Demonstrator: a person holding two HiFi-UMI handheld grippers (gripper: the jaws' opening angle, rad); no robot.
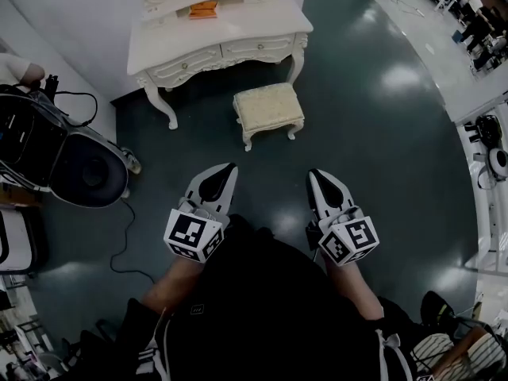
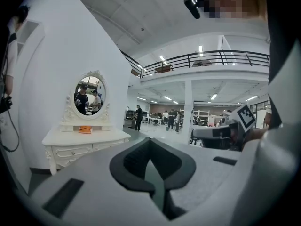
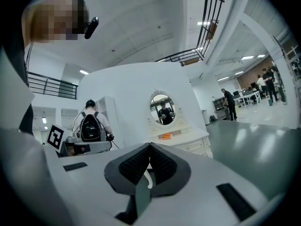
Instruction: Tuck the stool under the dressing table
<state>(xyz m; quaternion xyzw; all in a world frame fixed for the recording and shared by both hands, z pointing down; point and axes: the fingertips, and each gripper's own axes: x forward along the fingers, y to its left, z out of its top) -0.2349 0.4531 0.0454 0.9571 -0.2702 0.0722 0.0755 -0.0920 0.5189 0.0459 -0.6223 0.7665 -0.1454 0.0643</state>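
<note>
A white carved dressing table (image 1: 218, 42) stands against the wall at the top of the head view, with an oval mirror (image 2: 90, 94) and an orange item (image 1: 203, 9) on top. A cream cushioned stool (image 1: 268, 108) with white legs stands on the floor just in front of the table, outside it. My left gripper (image 1: 230, 167) and right gripper (image 1: 314, 174) are side by side a short way in front of the stool, not touching it. Both are shut and empty. The table also shows in the right gripper view (image 3: 181, 142).
A dark rounded machine with a cable (image 1: 87, 169) sits on the floor to the left. A person with a backpack (image 3: 91, 124) stands left of the table. Several people and workbenches are far off across the dark glossy floor (image 1: 381, 117).
</note>
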